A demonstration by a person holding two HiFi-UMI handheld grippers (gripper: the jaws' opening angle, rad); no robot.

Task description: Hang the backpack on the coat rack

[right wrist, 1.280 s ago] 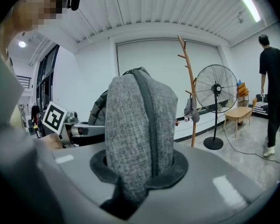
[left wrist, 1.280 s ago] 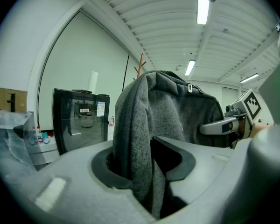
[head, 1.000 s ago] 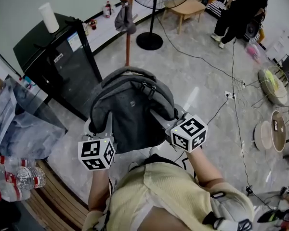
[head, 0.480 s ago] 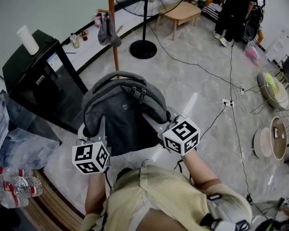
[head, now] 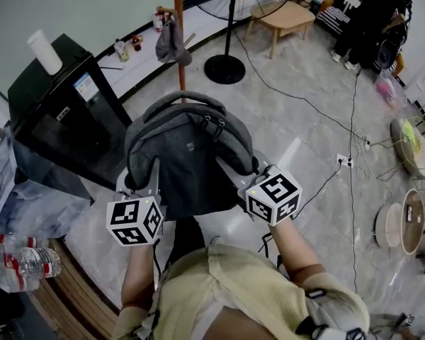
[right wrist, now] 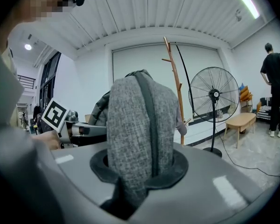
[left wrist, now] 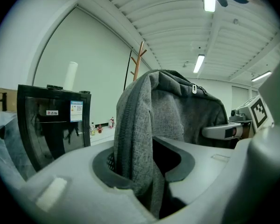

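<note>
A grey backpack [head: 188, 154] hangs in the air between my two grippers, its top handle toward the wooden coat rack [head: 178, 41] just beyond it. My left gripper [head: 138, 183] is shut on the left shoulder strap [left wrist: 135, 134], which runs up between its jaws. My right gripper [head: 244, 170] is shut on the right shoulder strap [right wrist: 137, 125] in the same way. In the gripper views the coat rack [left wrist: 136, 64] rises behind the bag, with its pegs [right wrist: 173, 78] above the bag's top. A grey cap [head: 171, 42] hangs on the rack.
A black cabinet [head: 64, 112] with a white roll [head: 42, 52] on top stands at the left, plastic bags [head: 28, 190] and bottles [head: 28, 264] beside it. A standing fan [head: 224, 62], a wooden table [head: 287, 16] and a person in black [head: 372, 13] are beyond. Cables [head: 340, 119] cross the floor.
Both grippers have carried the backpack forward across the floor, nearer to the coat rack. Both grips on the straps look the same.
</note>
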